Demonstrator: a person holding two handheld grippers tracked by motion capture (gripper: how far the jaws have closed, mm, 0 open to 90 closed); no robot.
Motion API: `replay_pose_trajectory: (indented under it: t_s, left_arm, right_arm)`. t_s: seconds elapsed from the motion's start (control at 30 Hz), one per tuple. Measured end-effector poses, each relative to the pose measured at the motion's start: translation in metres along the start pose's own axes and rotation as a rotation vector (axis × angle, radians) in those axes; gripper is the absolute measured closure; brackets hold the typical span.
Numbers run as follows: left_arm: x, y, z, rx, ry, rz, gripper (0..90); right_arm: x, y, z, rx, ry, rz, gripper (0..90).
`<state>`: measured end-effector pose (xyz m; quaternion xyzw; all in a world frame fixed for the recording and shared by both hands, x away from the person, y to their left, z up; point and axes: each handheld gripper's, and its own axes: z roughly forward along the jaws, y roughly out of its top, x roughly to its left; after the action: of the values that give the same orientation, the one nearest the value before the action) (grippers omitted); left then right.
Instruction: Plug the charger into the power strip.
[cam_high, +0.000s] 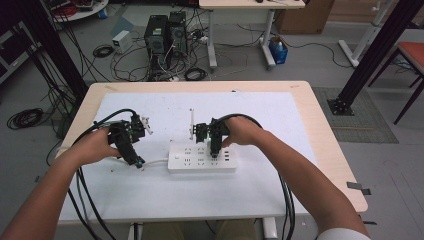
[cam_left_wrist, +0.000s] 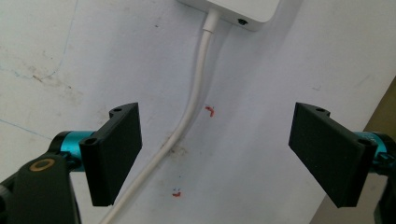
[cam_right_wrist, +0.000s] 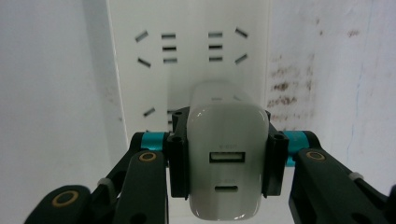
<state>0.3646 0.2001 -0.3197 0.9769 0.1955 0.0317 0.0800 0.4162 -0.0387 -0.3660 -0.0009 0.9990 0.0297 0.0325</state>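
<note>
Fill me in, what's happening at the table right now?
A person works with a gripper in each hand at a white-covered table. The right gripper is shut on a white USB charger and holds it over the sockets of the white power strip, apparently about to plug it in. The left gripper stands open above the strip's cord, gripping nothing. Whether the charger's prongs are already in a socket cannot be told.

The charger (cam_right_wrist: 227, 163) looks like glossy white plastic, smooth with a bit of shine. The power strip (cam_right_wrist: 187, 56) is smooth white plastic too, more satin. The tongs' pads (cam_left_wrist: 116, 149) are matt black plastic. The table (cam_high: 300, 95) has a wood-look edge under a scuffed, stained white sheet (cam_left_wrist: 70, 56).
</note>
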Motion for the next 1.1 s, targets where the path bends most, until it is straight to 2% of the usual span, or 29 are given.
replay_pose_trajectory:
  t_s: [0.03, 0.07, 0.17, 0.33, 0.5, 0.63, 0.67, 0.77, 0.83, 0.93, 0.97, 1.0, 1.1]
  left_arm:
    - [0.0, 0.0, 0.0, 0.0, 0.0, 0.0, 17.3]
    - [-0.001, 0.0, 0.001, 0.003, -0.002, -0.001, 17.4]
    - [-0.001, 0.0, 0.002, 0.0, -0.004, 0.001, 17.4]
    - [-0.001, -0.003, 0.002, -0.006, -0.005, -0.012, 17.3]
    - [-0.003, -0.005, 0.004, -0.013, -0.006, -0.009, 17.3]
    - [-0.003, -0.006, 0.006, -0.014, -0.009, -0.01, 17.3]
    - [-0.003, -0.006, 0.006, -0.015, -0.01, -0.018, 17.4]
    - [-0.002, -0.006, 0.006, -0.02, -0.009, -0.019, 17.4]
    - [-0.002, -0.006, 0.006, -0.019, -0.009, -0.018, 17.3]
    - [-0.002, -0.006, 0.006, -0.024, -0.009, -0.022, 17.4]
    - [-0.002, -0.006, 0.006, -0.022, -0.01, -0.015, 17.4]
    - [-0.002, -0.007, 0.007, -0.02, -0.012, -0.019, 17.4]
    - [-0.002, -0.008, 0.008, -0.021, -0.016, -0.025, 17.3]
  right_arm:
    - [0.0, 0.0, 0.0, 0.0, 0.0, 0.0, 62.5]
    - [-0.004, -0.003, 0.0, -0.015, 0.024, 0.018, 62.5]
    - [-0.008, -0.005, 0.0, -0.026, 0.05, 0.037, 62.6]
    - [-0.014, -0.007, 0.001, -0.045, 0.092, 0.049, 62.7]
    - [-0.014, -0.008, 0.001, -0.052, 0.092, 0.046, 62.7]
    - [-0.008, -0.006, 0.001, -0.043, 0.059, 0.025, 62.7]
    - [-0.002, -0.004, 0.002, -0.032, 0.014, -0.012, 62.7]
    - [0.004, -0.001, 0.002, -0.017, -0.024, -0.031, 62.8]
    - [0.005, 0.0, 0.002, -0.009, -0.03, -0.029, 62.7]
    - [0.001, 0.0, 0.003, -0.017, -0.009, -0.006, 62.7]
    - [-0.002, -0.002, 0.003, -0.023, 0.015, 0.01, 62.7]
    - [-0.01, -0.004, 0.003, -0.043, 0.07, 0.036, 62.6]
    - [-0.015, -0.005, 0.004, -0.051, 0.096, 0.035, 62.6]
